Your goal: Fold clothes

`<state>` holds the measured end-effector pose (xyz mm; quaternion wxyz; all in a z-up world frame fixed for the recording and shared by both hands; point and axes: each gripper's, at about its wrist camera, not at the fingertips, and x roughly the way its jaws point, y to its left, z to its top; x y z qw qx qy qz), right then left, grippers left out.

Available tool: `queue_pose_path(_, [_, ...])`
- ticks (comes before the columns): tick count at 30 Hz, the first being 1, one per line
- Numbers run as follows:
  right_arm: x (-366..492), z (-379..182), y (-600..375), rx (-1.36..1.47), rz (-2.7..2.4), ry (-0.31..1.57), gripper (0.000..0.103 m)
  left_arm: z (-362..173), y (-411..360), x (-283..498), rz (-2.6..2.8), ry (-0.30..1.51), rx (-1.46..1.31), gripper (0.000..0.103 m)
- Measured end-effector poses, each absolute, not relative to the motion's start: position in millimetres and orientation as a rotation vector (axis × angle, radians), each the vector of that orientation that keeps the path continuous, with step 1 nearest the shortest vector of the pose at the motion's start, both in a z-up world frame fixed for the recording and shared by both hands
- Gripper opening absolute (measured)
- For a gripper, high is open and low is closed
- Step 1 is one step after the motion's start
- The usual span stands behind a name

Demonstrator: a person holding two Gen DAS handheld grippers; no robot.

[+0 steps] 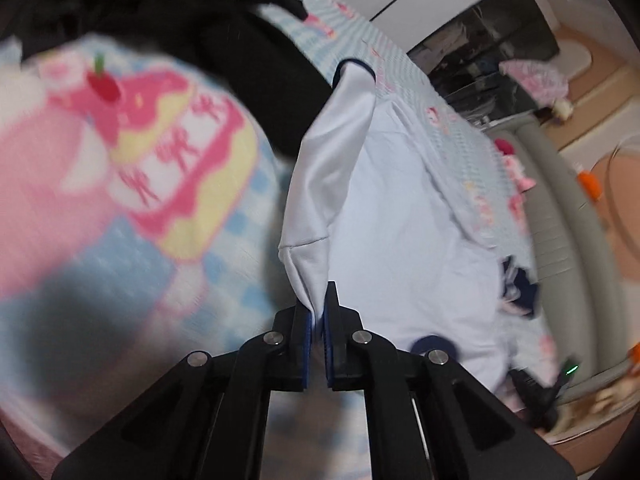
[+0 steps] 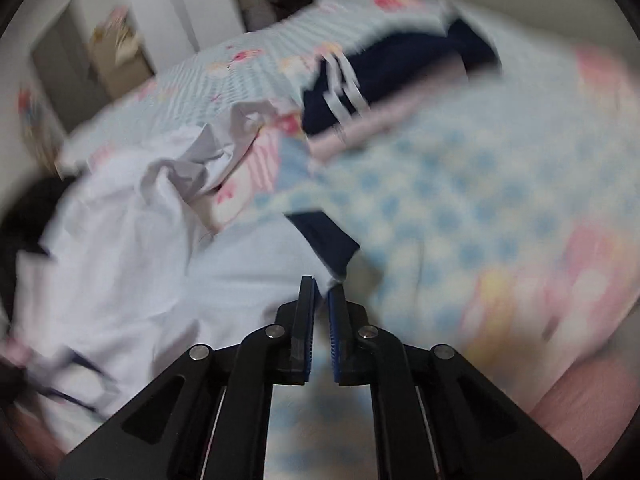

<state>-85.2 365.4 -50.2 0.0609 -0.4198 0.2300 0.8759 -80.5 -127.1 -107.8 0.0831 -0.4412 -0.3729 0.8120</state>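
Left wrist view: left hand-held gripper [image 1: 319, 312] was clamped on a hem fold of the white shirt [image 1: 400, 216], lying on the bed [image 1: 224, 256]. Right hand-held gripper [image 2: 323, 300] nearly closed at its navy-trimmed edge; pinch unclear. Thin, limp, light fabric, so best gripped at seams.

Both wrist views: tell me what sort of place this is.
Most likely a bedroom at home. Clothes lie on a bed with a cartoon-print checked bedsheet, a white shirt is spread on it, and white cabinet doors stand beyond the bed.
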Motion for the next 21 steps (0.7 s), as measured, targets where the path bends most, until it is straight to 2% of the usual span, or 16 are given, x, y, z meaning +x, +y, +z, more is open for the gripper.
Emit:
queue_pose_path(1, [-79.3, -53.8, 371.3, -1.279, 2.645, 0.840, 0.019, -109.7, -127.2, -80.2, 2.394, -1.141, -1.312, 0.022])
queue_pose_path(2, [-74.2, -55.4, 370.9, -1.287, 2.652, 0.913, 0.022, -110.9, -123.0, -81.0, 2.382, -1.144, -1.311, 0.027])
queue_pose_path(4, [-68.0, -57.6, 359.7, -1.325, 2.681, 0.950, 0.023, -108.9, -112.7, -83.8, 2.403, -1.088, -1.316, 0.029])
queue_pose_path(7, [-76.7, -62.8, 336.5, -1.408, 2.725, 0.822, 0.028, -98.6, -100.8, -85.9, 2.497, -0.963, -1.302, 0.029])
queue_pose_path(9, [-85.0, -67.6, 322.4, -1.465, 2.757, 0.746, 0.041, -85.8, -98.8, -78.6, 2.624, -0.887, -1.273, 0.029])
queue_pose_path(10, [-89.2, -71.6, 315.0, -1.519, 2.760, 0.682, 0.042, -79.0, -100.5, -72.9, 2.692, -0.848, -1.256, 0.029])
queue_pose_path(13, [-87.2, -74.8, 299.8, -1.550, 2.698, 0.291, 0.035, -54.9, -100.6, -57.5, 2.799, -0.729, -1.155, 0.029])
queue_pose_path(16, [-77.4, -66.7, 306.2, -1.437, 2.573, 0.116, 0.035, -36.1, -78.7, -53.1, 2.725, -0.599, -1.096, 0.033])
queue_pose_path(21, [-52.6, -51.6, 342.5, -1.320, 2.688, 0.528, 0.038, -34.0, 18.8, -72.9, 2.451, -0.313, -1.136, 0.035])
